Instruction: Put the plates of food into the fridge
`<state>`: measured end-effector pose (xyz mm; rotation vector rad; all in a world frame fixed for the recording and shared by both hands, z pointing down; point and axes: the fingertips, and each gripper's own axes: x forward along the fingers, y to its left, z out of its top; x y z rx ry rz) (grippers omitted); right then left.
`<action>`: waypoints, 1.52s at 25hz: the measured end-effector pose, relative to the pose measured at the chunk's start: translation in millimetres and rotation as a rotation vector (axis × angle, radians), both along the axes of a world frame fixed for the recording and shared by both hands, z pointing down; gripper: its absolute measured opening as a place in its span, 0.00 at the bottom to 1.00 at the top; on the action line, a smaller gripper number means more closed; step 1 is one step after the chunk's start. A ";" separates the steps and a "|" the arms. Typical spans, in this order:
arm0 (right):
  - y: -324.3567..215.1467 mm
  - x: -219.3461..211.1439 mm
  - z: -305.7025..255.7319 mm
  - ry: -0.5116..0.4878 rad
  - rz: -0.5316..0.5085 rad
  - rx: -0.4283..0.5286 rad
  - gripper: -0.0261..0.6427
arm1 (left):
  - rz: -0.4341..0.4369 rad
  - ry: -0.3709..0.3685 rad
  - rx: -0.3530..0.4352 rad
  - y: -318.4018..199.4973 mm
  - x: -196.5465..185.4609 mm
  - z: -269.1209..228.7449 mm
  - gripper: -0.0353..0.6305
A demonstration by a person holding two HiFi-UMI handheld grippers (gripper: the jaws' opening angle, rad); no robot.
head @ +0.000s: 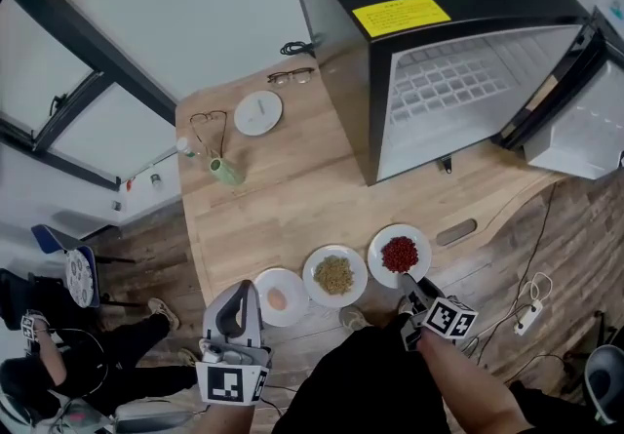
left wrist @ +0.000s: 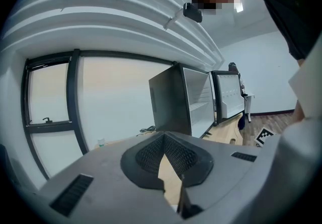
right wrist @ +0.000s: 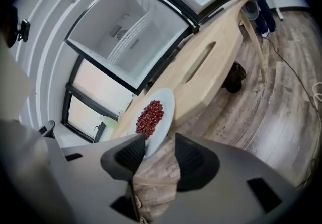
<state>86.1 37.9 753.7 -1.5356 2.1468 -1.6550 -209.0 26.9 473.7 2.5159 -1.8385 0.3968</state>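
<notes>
Three white plates stand in a row near the table's front edge: one with a pink piece (head: 281, 297), one with brownish grains (head: 334, 275), one with red beans (head: 400, 255). My right gripper (head: 410, 286) is at the near rim of the red-bean plate (right wrist: 163, 117). Its jaws are open, the rim reaches in between them beside the left pad (right wrist: 130, 153), and the pads do not press on it. My left gripper (head: 238, 303) stands upright before the table, left of the pink-piece plate, shut with nothing in it (left wrist: 163, 140). The black fridge (head: 458, 81) is at the back right, door (head: 583, 120) open.
On the wooden table (head: 292, 198) lie a white round lid (head: 258, 113), two pairs of glasses (head: 291, 77), (head: 209, 120) and a small green cup (head: 225, 171). The tabletop has a slot (head: 456, 232) near its right edge. A power strip (head: 531, 317) lies on the floor; a person (head: 39, 364) sits at the lower left.
</notes>
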 end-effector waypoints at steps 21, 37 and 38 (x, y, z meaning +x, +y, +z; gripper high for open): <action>-54.9 21.1 -121.2 -0.296 0.201 0.101 0.08 | 0.033 0.091 -0.001 -42.6 15.9 -18.2 0.06; -161.2 75.7 -231.3 -0.252 0.155 0.172 0.08 | -0.026 0.107 0.101 -107.5 62.4 -83.7 0.06; -168.6 75.2 -234.4 -0.262 0.155 0.171 0.08 | -0.038 0.103 0.110 -109.1 61.6 -88.9 0.06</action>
